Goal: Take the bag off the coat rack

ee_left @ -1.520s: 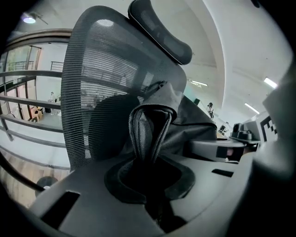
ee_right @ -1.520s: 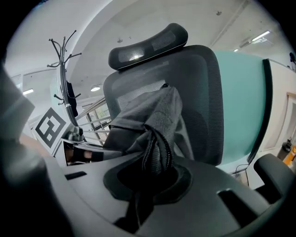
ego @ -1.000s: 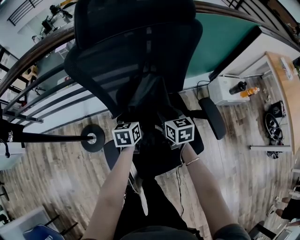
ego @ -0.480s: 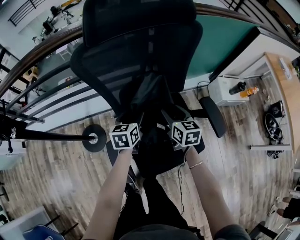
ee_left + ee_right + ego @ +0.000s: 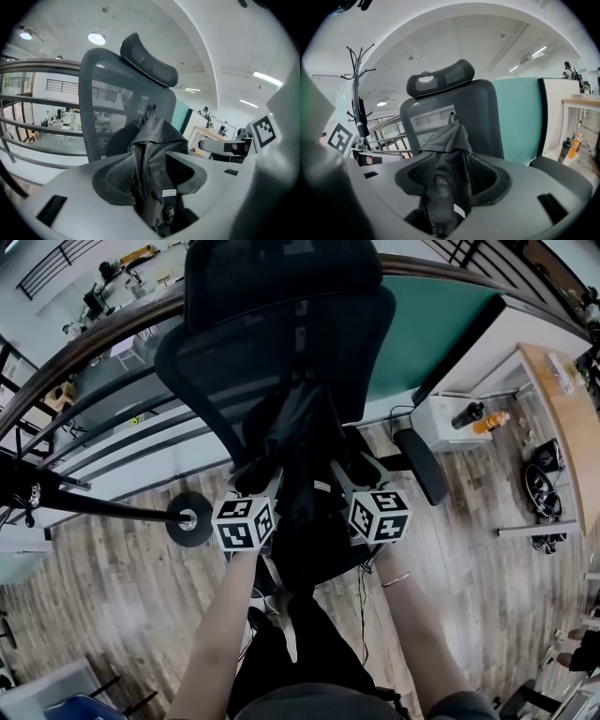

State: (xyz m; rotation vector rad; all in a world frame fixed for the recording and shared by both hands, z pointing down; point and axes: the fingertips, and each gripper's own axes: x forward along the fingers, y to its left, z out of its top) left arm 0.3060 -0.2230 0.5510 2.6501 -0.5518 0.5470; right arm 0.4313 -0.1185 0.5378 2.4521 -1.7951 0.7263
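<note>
The black bag (image 5: pixel 298 442) stands on the seat of a black mesh office chair (image 5: pixel 272 343) and leans on its backrest. My left gripper (image 5: pixel 266 487) is at the bag's lower left and my right gripper (image 5: pixel 343 484) at its lower right. In the left gripper view the bag (image 5: pixel 154 159) shows between the spread jaws of the left gripper (image 5: pixel 152 187), which are closing a little without pressing it. In the right gripper view the bag (image 5: pixel 445 168) stands between the right gripper's (image 5: pixel 452 183) parted jaws, unpinched. The coat rack (image 5: pixel 356 79) stands to the left, its round base (image 5: pixel 190 517) on the floor.
A metal railing (image 5: pixel 84 427) runs behind the chair. The chair's right armrest (image 5: pixel 419 465) sticks out beside my right gripper. A white cabinet with bottles (image 5: pixel 487 418) and a wooden desk (image 5: pixel 553 409) are at the right. The floor is wood planks.
Both grippers' jaws have spread and let go of the bag, which now rests on the chair seat. Both grippers have drawn back a little toward the person, the right one also outward.
</note>
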